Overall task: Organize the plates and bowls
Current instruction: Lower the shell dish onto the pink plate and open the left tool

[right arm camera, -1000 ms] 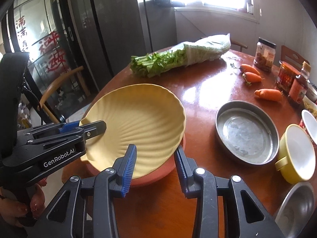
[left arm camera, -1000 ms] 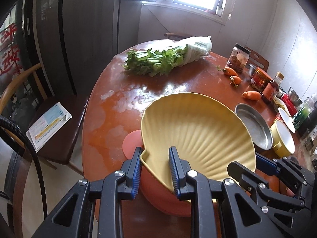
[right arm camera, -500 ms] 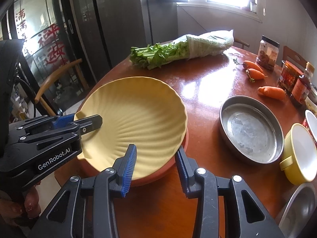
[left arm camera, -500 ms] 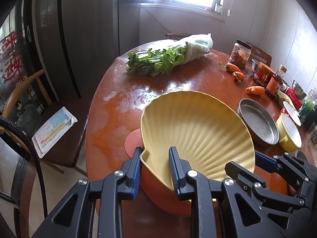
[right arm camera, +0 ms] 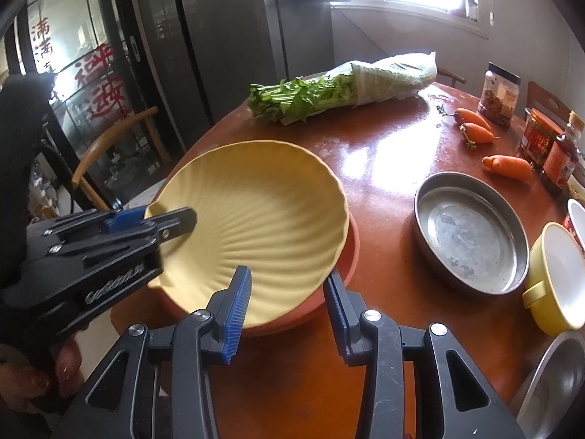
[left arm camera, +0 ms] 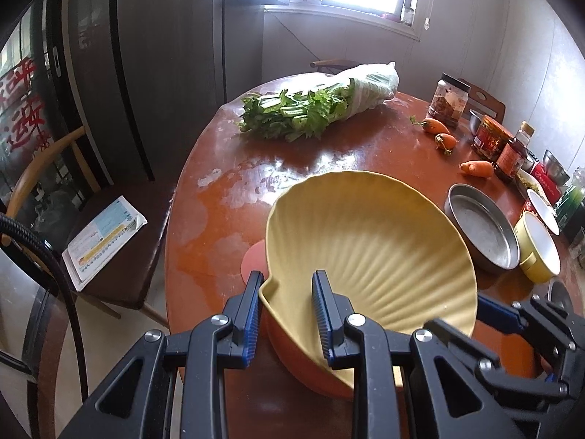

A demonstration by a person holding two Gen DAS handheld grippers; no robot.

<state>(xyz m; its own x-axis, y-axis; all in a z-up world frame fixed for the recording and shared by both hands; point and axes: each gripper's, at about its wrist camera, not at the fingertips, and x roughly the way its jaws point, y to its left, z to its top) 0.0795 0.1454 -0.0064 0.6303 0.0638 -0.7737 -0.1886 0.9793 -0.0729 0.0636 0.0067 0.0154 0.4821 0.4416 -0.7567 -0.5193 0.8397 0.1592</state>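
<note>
A yellow shell-shaped plate [left arm camera: 369,252] [right arm camera: 263,219] lies on an orange plate [left arm camera: 310,362] [right arm camera: 347,256] at the near edge of the round wooden table [right arm camera: 384,153]. My left gripper [left arm camera: 289,314] is shut on the yellow plate's near rim tab; it also shows in the right wrist view [right arm camera: 168,219]. My right gripper [right arm camera: 287,311] is open, its fingers astride the near rims of both plates, gripping nothing. A round metal pan [right arm camera: 471,234] [left arm camera: 482,230] and a yellow bowl [right arm camera: 559,274] [left arm camera: 537,252] sit to the right.
Bagged celery [left arm camera: 314,106] lies at the table's far side. Three carrots [right arm camera: 506,166] and jars [right arm camera: 501,93] stand at the right. Another metal bowl [right arm camera: 555,384] is at the lower right. A chair with a leaflet [left arm camera: 102,237] stands left of the table.
Both grippers and the yellow plate have risen and pulled back a little; the table appears farther away. The left grip on the plate is unchanged, and the right jaws stay open.
</note>
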